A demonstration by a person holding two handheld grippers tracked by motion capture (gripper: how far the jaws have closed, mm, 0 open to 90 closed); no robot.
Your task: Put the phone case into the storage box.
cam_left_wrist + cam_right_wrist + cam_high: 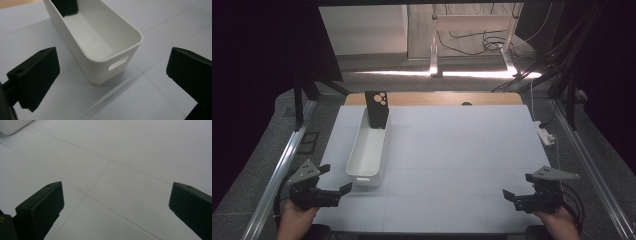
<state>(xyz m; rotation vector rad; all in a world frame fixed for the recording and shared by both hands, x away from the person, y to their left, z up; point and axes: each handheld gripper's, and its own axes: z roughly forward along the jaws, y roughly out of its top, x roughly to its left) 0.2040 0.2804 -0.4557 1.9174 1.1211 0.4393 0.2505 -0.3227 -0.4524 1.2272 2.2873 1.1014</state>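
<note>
A long white bin lies lengthwise on the left part of the white table. A black phone case with round camera holes stands upright at its far end, leaning on the bin wall. My left gripper hovers open just near and left of the bin's close end, holding nothing. In the left gripper view the bin's handle end sits between the spread jaws of the left gripper, and the case shows at the top. My right gripper is open over bare table at the near right; in its own view the right gripper frames only table.
The white table cover has faint seam lines. A wooden strip runs along its far edge. A white power strip lies off the right side, beside a metal rail. A corner of the bin shows top left in the right gripper view.
</note>
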